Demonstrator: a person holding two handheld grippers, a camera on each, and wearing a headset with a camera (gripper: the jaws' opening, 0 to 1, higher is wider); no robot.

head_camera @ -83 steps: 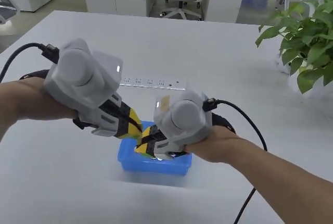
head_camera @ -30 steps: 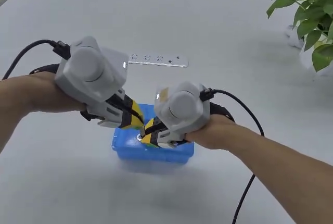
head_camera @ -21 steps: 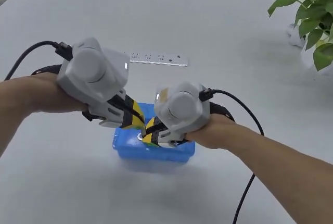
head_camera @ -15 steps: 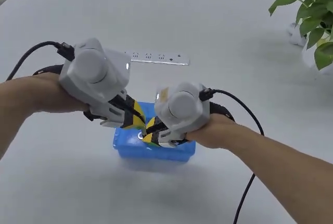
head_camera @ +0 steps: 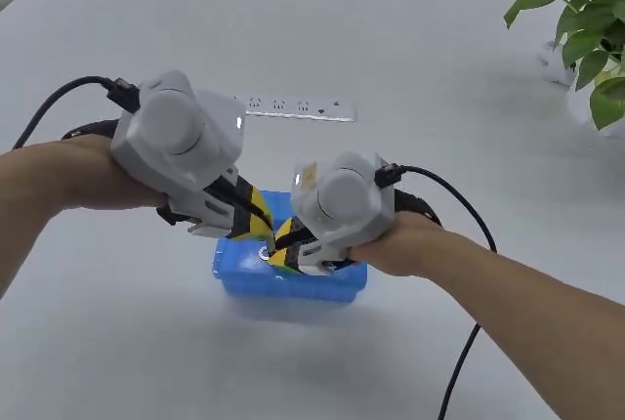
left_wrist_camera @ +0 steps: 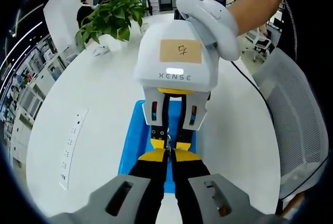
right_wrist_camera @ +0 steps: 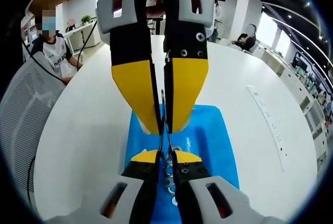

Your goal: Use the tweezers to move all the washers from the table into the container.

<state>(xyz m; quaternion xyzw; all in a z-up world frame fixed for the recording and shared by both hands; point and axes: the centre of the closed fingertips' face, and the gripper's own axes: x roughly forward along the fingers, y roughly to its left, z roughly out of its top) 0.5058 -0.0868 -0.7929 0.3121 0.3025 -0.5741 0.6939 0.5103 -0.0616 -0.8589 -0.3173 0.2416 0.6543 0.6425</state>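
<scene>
Left gripper [head_camera: 256, 230] and right gripper [head_camera: 284, 250], tips meeting, both clamp thin tweezers [right_wrist_camera: 163, 125] above blue container [head_camera: 293, 285] holding washers [right_wrist_camera: 177, 148].

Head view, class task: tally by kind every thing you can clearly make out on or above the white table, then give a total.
Grippers: 2 (left gripper, right gripper)
Blue container: 1
Power strip: 1
Potted plant: 1
Total: 5

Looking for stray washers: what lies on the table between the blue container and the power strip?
Nothing that I can make out. In the left gripper view, the table between the container and the power strip is bare white surface.
</scene>
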